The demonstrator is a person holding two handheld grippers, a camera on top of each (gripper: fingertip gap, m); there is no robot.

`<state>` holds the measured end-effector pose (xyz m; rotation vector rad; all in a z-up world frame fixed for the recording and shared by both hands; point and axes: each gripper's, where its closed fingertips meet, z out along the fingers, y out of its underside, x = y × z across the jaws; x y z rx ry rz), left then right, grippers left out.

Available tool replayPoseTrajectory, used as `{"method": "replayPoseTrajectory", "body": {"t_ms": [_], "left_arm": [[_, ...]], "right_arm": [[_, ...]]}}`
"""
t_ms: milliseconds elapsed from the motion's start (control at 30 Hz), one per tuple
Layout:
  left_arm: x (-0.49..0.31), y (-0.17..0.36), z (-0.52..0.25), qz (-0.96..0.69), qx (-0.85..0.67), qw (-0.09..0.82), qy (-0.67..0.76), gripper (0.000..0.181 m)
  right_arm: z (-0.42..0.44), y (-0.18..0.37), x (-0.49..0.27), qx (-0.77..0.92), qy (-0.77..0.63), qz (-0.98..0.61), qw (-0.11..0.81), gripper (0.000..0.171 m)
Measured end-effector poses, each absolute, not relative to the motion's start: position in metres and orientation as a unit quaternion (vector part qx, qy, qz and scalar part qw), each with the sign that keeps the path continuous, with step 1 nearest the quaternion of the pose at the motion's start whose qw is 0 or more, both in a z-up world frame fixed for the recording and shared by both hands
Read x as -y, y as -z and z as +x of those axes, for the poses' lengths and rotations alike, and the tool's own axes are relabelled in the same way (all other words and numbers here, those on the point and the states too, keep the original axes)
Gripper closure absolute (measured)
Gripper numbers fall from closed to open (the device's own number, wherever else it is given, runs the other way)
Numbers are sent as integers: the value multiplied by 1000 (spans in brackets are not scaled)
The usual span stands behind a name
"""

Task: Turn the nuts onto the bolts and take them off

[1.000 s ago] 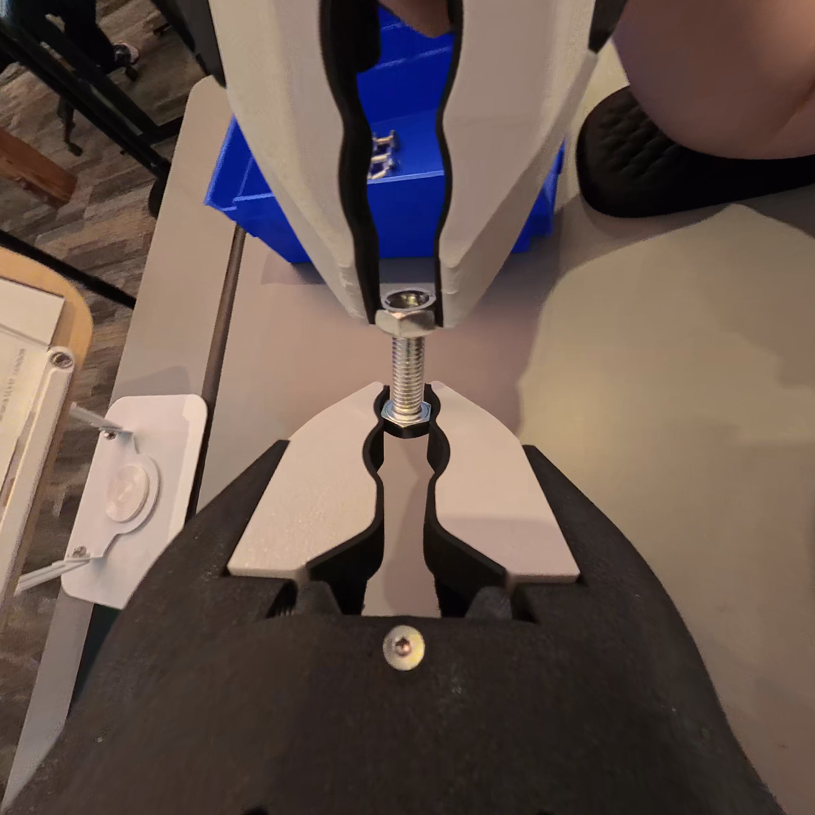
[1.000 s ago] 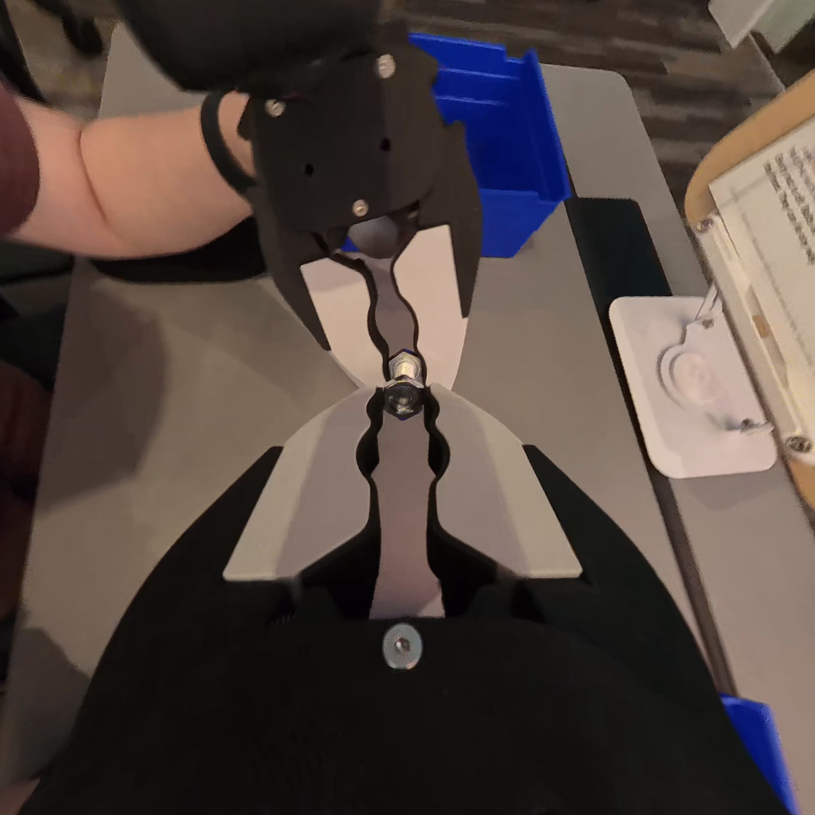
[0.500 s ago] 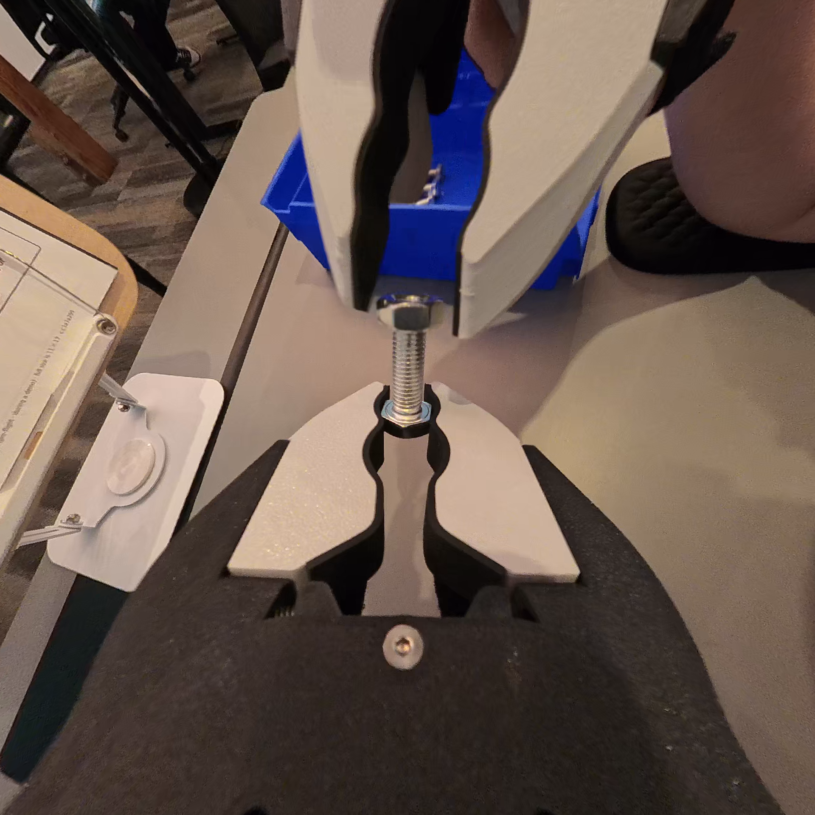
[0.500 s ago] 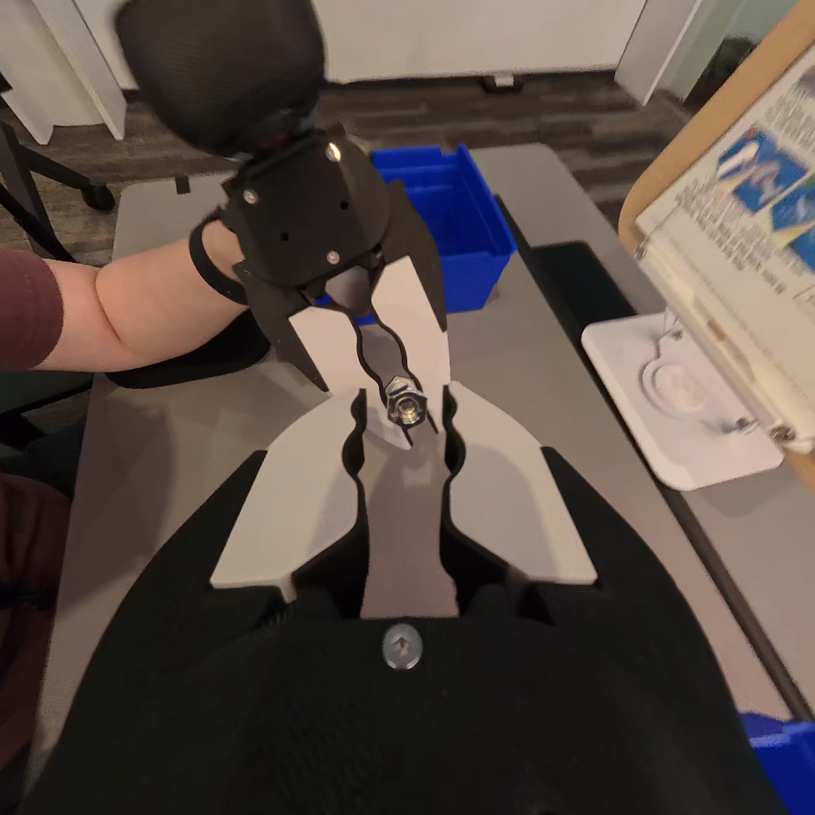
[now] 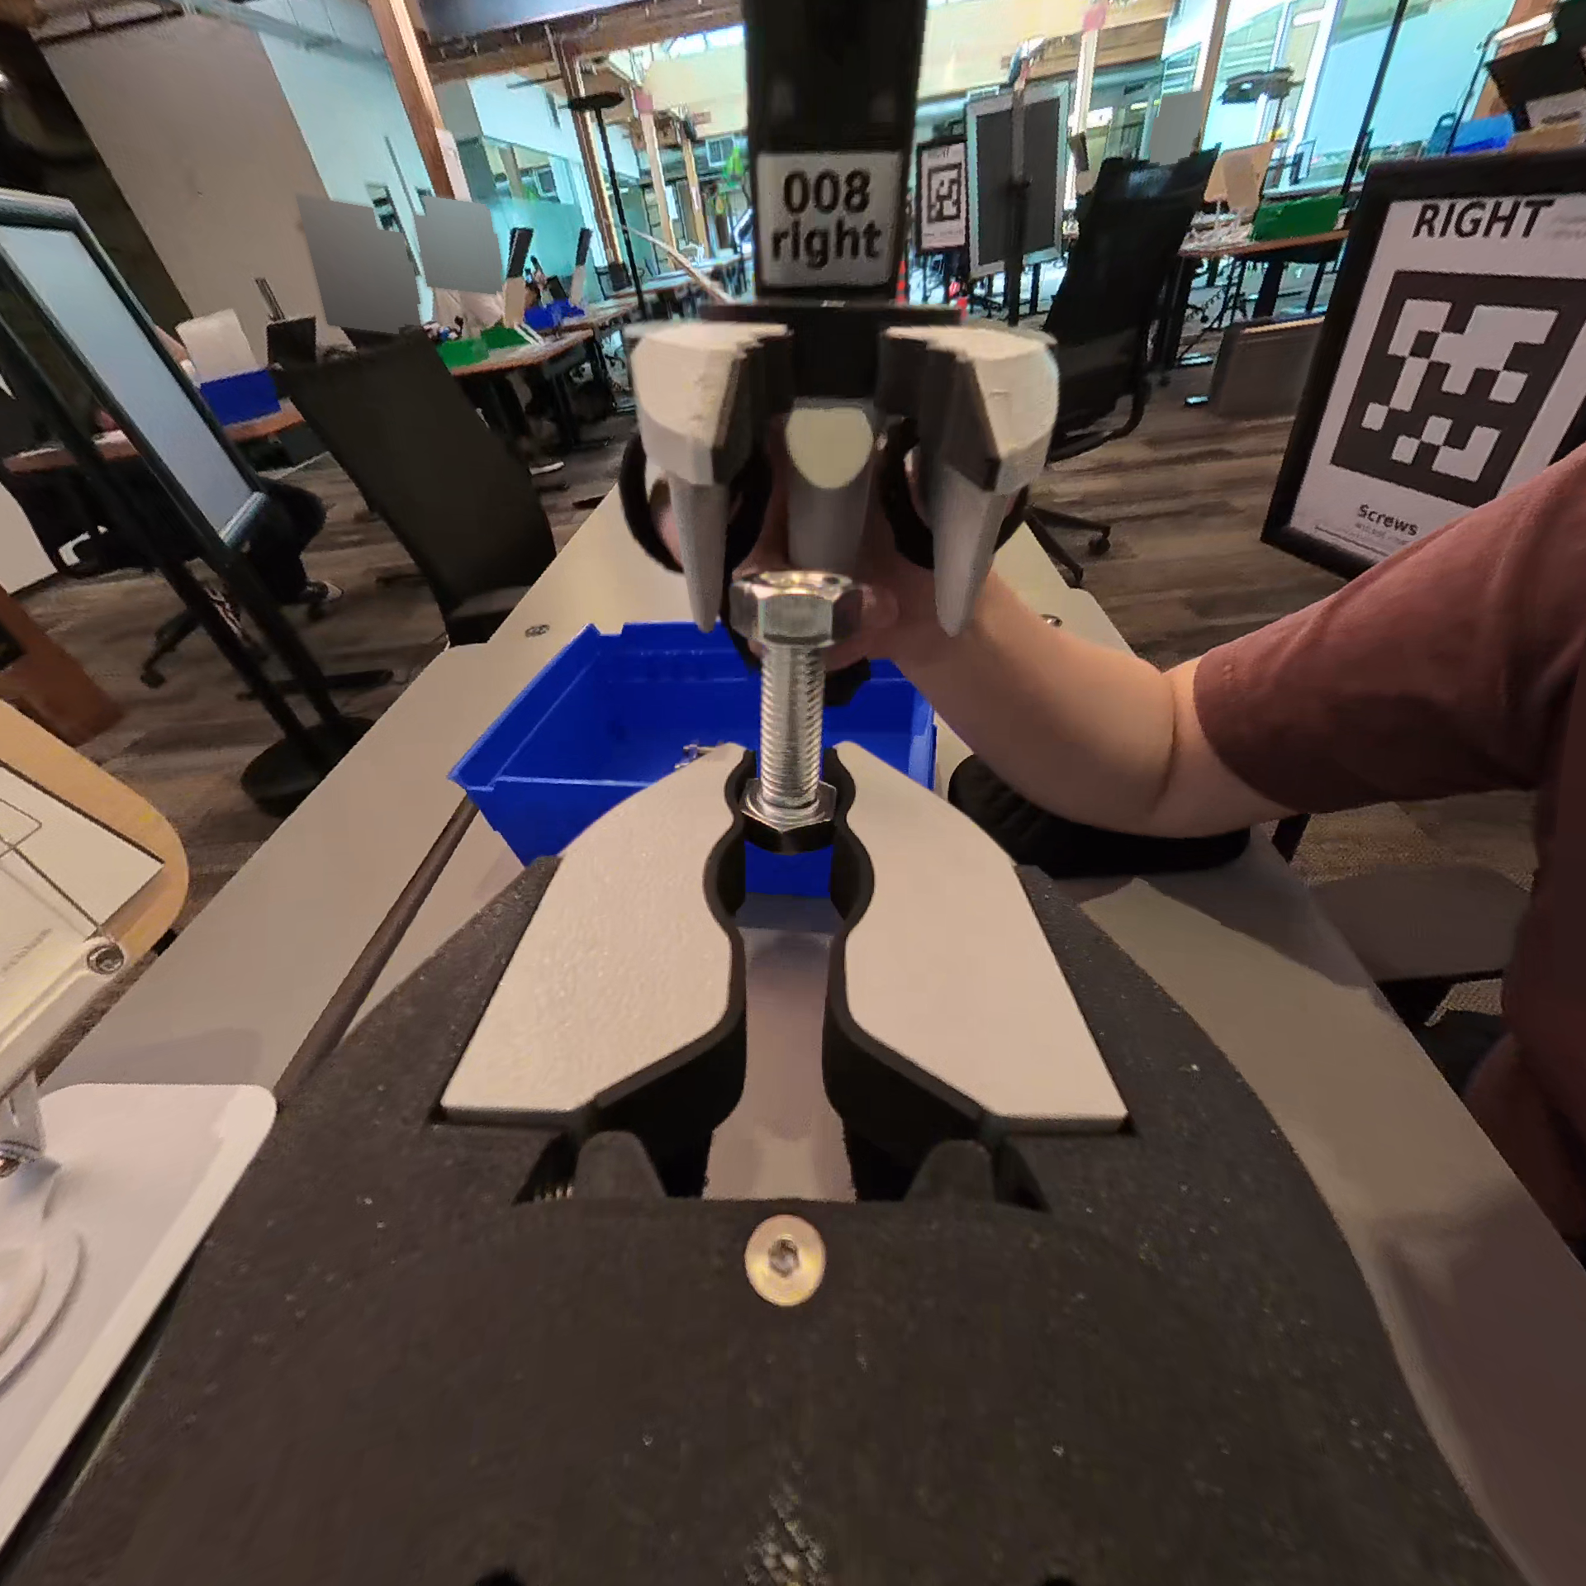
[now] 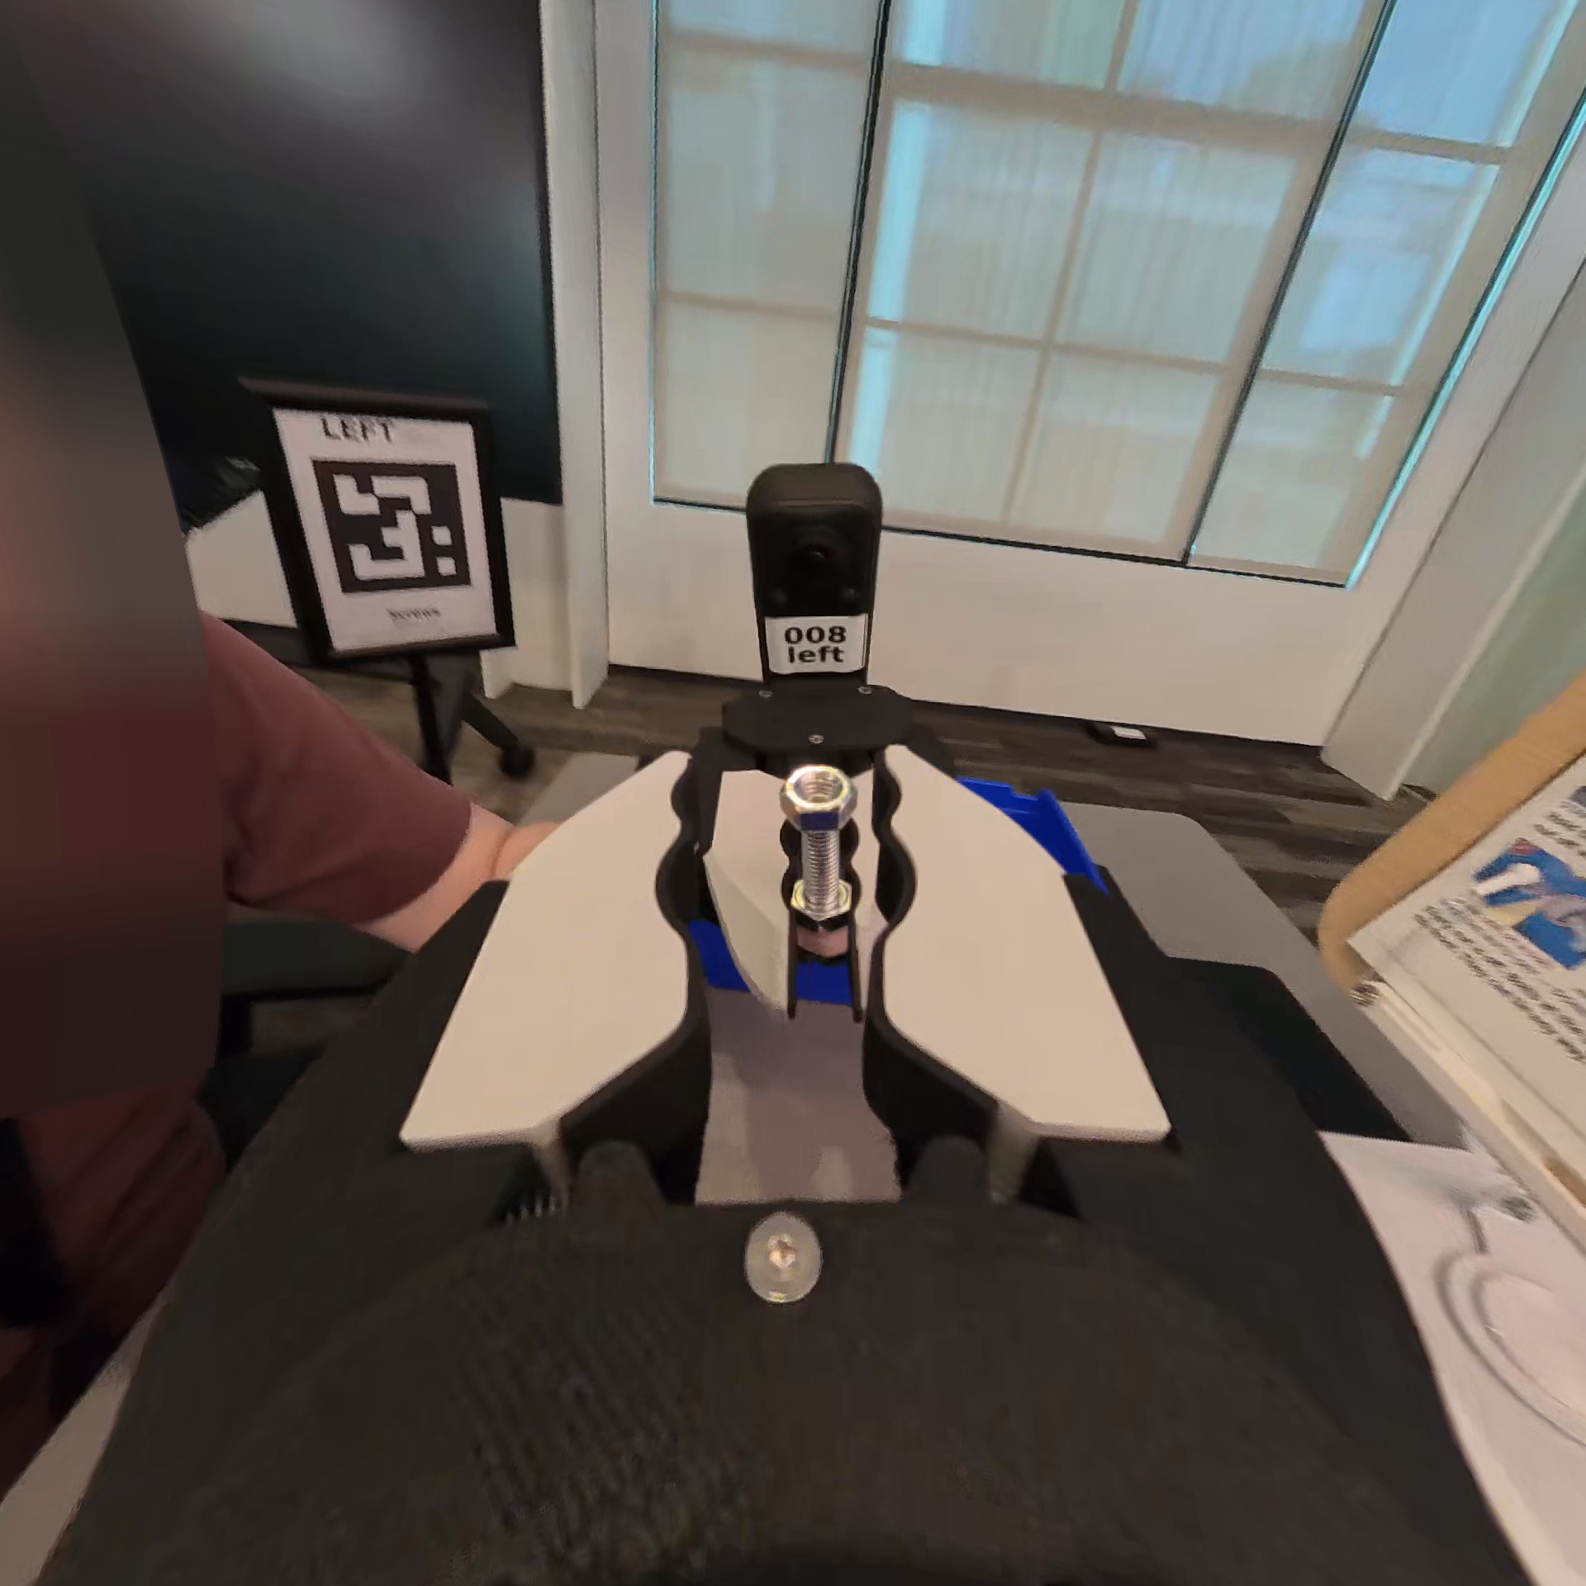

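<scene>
on the grey table [image 5: 360, 927] before a blue bin [image 5: 601, 729], the left gripper [image 5: 788, 815] clamps the nut [image 5: 788, 807]; the bolt [image 5: 794, 687] runs straight ahead, its head between the right gripper [image 6: 785, 867]'s spread jaws.

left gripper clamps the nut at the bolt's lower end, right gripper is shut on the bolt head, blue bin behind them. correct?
Not quite: the right gripper is open, its fingers apart on either side of the bolt head, as the left wrist view shows. The left gripper does clamp the nut, and the blue bin sits behind.

Bright window daylight, wide-angle warping, blurred edges
</scene>
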<state>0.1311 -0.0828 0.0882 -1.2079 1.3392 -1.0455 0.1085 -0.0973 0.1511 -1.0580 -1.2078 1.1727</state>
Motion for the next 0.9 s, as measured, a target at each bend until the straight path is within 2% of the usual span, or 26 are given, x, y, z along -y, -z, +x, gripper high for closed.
{"method": "replayPoseTrajectory", "body": {"t_ms": [433,567,733,800,900], "left_arm": [[100,-89,138,-481,-567,481,465,167],[101,-90,138,-480,-568,481,464,167],[106,-88,140,-479,-577,472,464,167],[106,-88,140,-477,-578,473,464,167],[106,-83,141,-482,-585,472,451,167]], "right_arm": [[99,-142,100,528,-487,-430,547,144],[102,-143,103,530,-502,-424,536,158],[102,-139,101,534,-504,-430,525,156],[102,-139,99,532,-502,-432,528,163],[103,-134,99,538,-506,-441,510,163]]}}
